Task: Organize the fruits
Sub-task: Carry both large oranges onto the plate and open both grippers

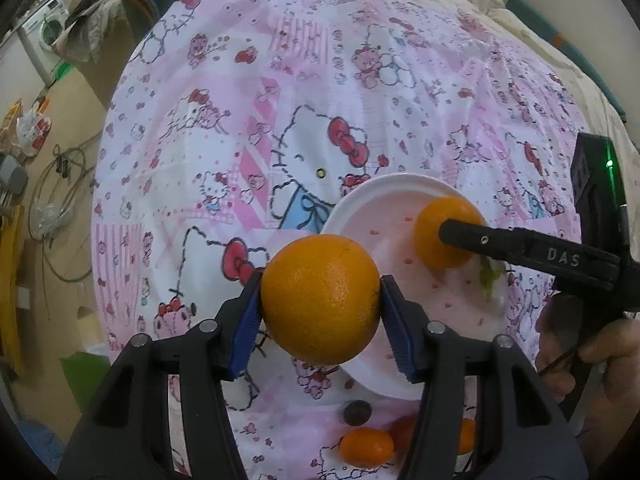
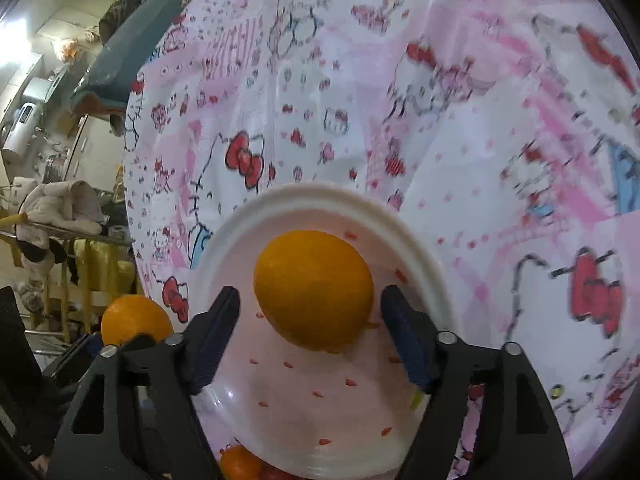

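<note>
- Left black hand-held gripper [image 1: 320, 304] w/ blue pads clamps a round orange fruit [image 1: 320, 300] from both sides, held above the near edge of the white plastic plate [image 1: 384, 188] — prob. waiting its turn to be set down.
- Right black gripper [image 2: 310, 320]: jaws spread apart, gaps both sides of a second orange [image 2: 314, 290], which looks to rest in the plate; no pad contact, so it reads as let go.
- Plate sits on pink cartoon-cat print cloth [image 1: 280, 80]; small orange fruits [image 1: 366, 448] lie loose near the plate.
- Writing: "DAS" on right gripper's finger; nothing else legible.
</note>
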